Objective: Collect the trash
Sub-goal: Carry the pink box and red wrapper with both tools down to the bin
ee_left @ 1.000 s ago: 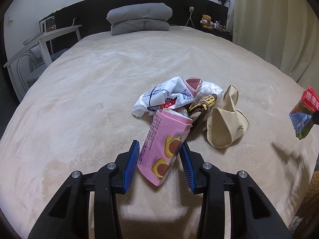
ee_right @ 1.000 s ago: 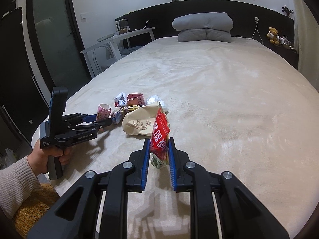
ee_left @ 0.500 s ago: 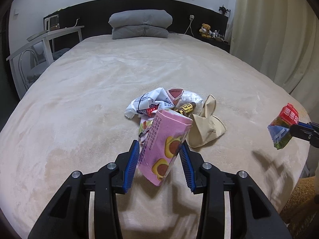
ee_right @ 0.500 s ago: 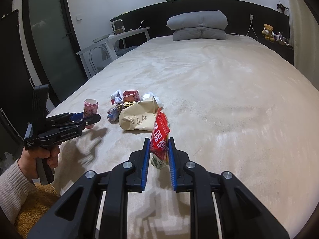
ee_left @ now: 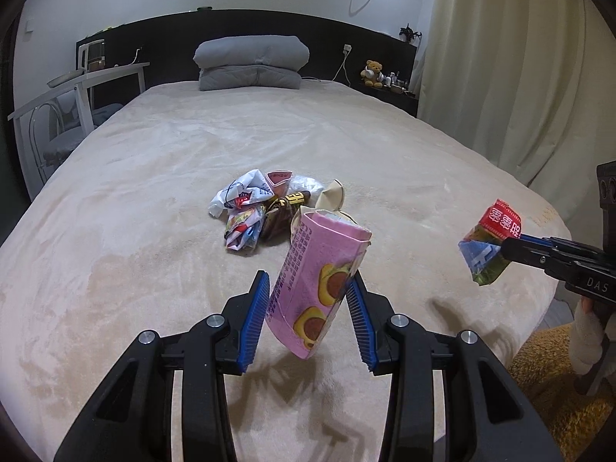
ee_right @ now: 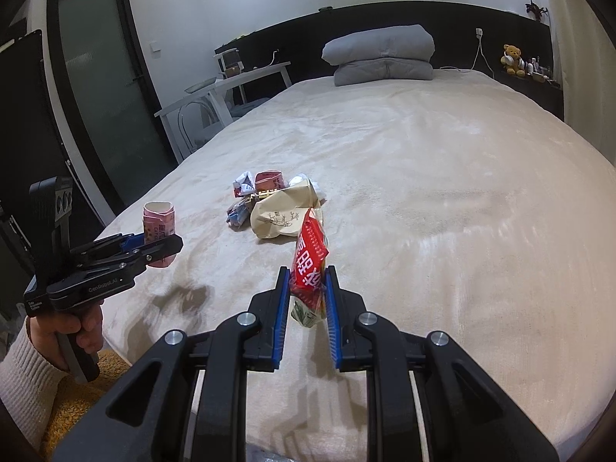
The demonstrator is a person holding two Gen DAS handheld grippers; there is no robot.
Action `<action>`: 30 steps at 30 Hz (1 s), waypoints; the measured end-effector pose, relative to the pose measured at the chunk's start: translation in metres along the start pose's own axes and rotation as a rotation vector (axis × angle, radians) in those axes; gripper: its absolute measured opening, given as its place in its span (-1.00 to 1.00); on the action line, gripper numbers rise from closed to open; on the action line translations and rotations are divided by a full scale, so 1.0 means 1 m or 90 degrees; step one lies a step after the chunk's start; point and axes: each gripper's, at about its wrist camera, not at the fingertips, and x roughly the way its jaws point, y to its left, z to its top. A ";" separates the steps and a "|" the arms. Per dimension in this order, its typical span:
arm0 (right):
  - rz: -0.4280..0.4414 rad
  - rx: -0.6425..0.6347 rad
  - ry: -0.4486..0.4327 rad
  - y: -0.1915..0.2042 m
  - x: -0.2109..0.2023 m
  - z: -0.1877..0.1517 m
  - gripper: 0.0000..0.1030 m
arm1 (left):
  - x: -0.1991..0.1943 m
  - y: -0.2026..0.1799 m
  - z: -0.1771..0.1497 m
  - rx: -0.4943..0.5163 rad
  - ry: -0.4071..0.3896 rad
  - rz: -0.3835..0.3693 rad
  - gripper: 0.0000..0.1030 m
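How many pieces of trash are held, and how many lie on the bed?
Held: 2, pink box in left gripper, red packet in right gripper
On the bed: about 6, piled
Total: about 8

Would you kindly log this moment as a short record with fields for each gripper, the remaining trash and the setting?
left gripper: shut on pink snack carton, lifted off the bed
right gripper: shut on red snack wrapper, also lifted
remaining trash: pile of wrappers and a beige paper bag mid-bed
surface: beige bedspread
background: grey pillows, teddy bear
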 end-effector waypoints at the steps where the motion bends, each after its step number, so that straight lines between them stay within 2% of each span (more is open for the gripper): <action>1: -0.001 0.001 0.000 0.001 -0.003 -0.003 -0.63 | -0.003 -0.002 -0.002 -0.003 0.000 -0.001 -0.22; 21: 0.009 0.014 -0.015 0.028 -0.062 -0.067 -0.63 | -0.067 -0.047 -0.061 -0.018 -0.029 -0.037 -0.22; 30: 0.024 0.002 -0.009 0.049 -0.080 -0.094 -0.63 | -0.082 -0.061 -0.083 -0.027 -0.023 -0.032 -0.22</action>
